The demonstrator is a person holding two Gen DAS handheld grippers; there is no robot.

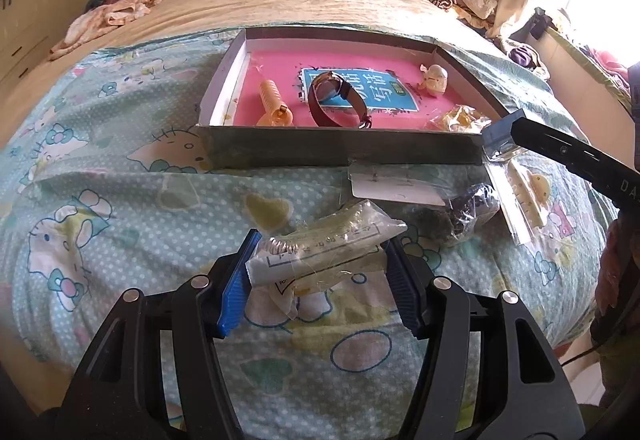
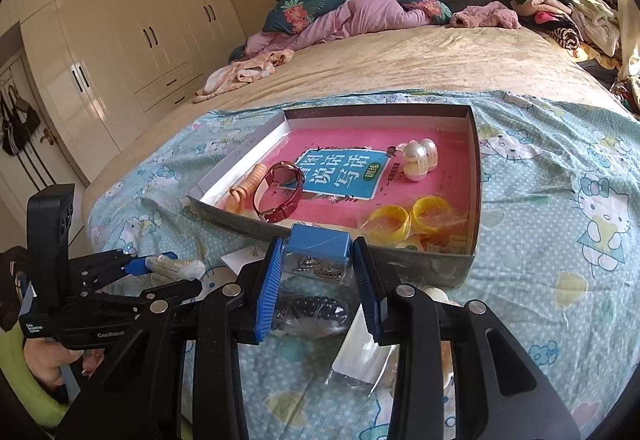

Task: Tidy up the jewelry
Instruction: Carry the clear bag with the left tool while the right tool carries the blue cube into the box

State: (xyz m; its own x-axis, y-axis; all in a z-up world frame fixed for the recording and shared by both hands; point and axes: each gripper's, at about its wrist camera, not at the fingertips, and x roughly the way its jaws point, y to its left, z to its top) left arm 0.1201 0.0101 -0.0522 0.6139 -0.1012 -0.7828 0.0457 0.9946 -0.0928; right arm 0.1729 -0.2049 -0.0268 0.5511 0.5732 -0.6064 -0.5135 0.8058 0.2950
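The left gripper (image 1: 320, 264), low in the centre of its own view, clamps a crinkled clear plastic packet (image 1: 328, 248) crosswise between its ribbed blue pads (image 1: 236, 292); a coiled silver chain and a white printed card show through the film. The right gripper (image 2: 316, 280), low centre of the right wrist view, is closed on a clear sachet with a blue header card (image 2: 318, 250), glittering metal pieces visible inside.

Below that sachet, a bag of dark glossy beads (image 2: 312, 314) lies on the quilt (image 2: 560, 240), a soft pale-blue cotton printed with cartoon cats and white dots. A flat white earring card (image 1: 394, 188) lies just in front of the box.

Beyond both grippers, mid-frame, sits a shallow rectangular cardboard box (image 2: 474, 176) lined with a pink and blue book cover. It holds a coiled orange spiral band (image 2: 248, 186), a red leather-strapped watch (image 2: 280, 190), rounded pearl hair ornaments (image 2: 418, 158) and two yellow bangles in cellophane (image 2: 412, 218).
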